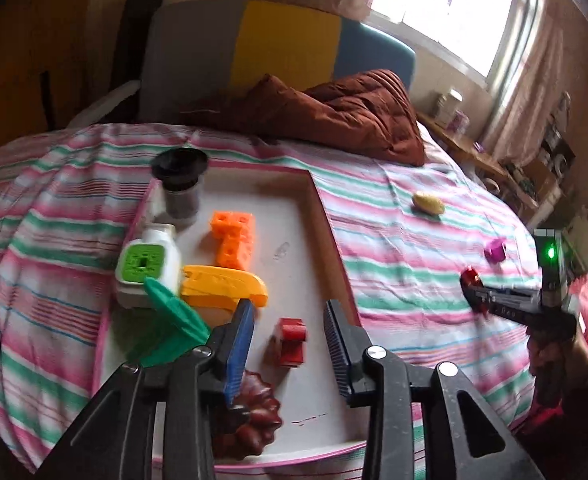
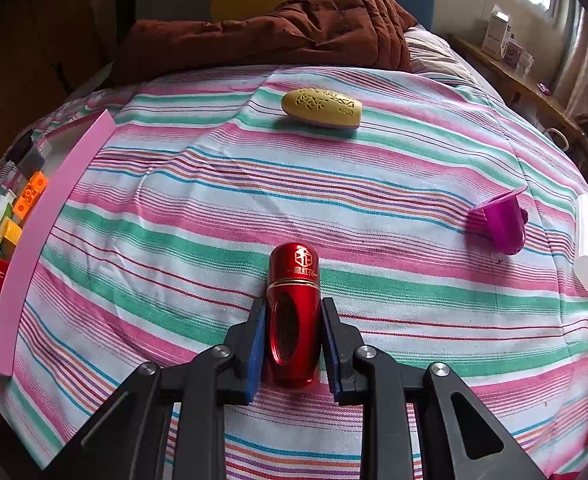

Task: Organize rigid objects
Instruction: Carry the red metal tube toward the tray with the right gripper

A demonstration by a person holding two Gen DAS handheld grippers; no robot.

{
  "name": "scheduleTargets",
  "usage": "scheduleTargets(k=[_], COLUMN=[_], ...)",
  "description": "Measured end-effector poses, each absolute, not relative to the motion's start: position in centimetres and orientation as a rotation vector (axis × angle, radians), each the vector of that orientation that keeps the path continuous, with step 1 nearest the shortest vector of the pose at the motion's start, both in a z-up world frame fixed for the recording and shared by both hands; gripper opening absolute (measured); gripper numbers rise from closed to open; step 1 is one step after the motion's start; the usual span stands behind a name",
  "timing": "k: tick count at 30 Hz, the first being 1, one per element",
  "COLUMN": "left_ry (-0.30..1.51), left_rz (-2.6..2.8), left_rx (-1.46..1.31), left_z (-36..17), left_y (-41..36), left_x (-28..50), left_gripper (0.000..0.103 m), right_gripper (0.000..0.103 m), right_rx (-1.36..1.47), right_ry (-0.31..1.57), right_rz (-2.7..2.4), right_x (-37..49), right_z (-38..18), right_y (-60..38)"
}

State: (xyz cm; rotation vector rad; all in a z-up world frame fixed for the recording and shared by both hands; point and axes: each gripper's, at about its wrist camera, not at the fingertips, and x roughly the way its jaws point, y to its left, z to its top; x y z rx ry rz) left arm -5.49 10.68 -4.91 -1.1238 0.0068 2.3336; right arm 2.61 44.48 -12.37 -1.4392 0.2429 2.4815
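Right gripper (image 2: 292, 332) is clamped on the red bottle (image 2: 294, 312) over the striped bedsheet (image 2: 214, 200); left gripper (image 1: 290, 336) hangs released above the tray (image 1: 317, 216), red block (image 1: 290, 340) at 6 o'clock.

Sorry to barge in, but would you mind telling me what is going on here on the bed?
A person is sorting small hard objects into a pink-rimmed tray on the striped bedspread. The right hand-held gripper is closed on a red capsule. The left hand-held gripper is open above the tray, around a red block. A yellow case and a purple cup lie loose on the bedspread.
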Motion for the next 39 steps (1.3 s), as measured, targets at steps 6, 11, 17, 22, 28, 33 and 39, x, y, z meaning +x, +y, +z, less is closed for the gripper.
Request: scheduleTargets(k=[6,11,17,22,28,33,39], left_ry=[-0.021,0.052,0.135,0.185,0.178,0.149,0.072], left_rz=[2.423,2.478,2.513,2.527,2.527,2.537,2.567], left_rx=[-1.113,-1.109,-1.080,-1.060,-1.079,-1.093,-1.118], left_z=[-3.3,-3.1,-2.6,-2.2,-2.5,-2.7,-2.8], left_y=[8.6,9.0,9.8,9.7,8.9,7.8,5.2], left_x=[-6.3,-5.4,-3.5,-2.5,-2.2,-2.4,-3.1], left_gripper=[0.036,0.036,0.036,0.036,0.036,0.036,0.036], right_gripper=[0.026,0.026,0.026,0.026,0.026,0.026,0.026], right_rx=[-1.438,-1.443,-1.462,-1.472,-1.420,-1.347,-1.394], right_ry=[0.235,0.230,0.195,0.210,0.288,0.300,0.238], right_rz=[2.480,2.495,2.544,2.564,2.660,2.808,2.903], right_x=[2.6,2.4,2.2,1.8,0.3,-2.0,-6.1], right_z=[-12.2,-12.1,-12.0,-11.7,-9.4,-5.4,-4.0], right_y=[44.4,43.8,41.6,39.8,36.2,31.9,25.9])
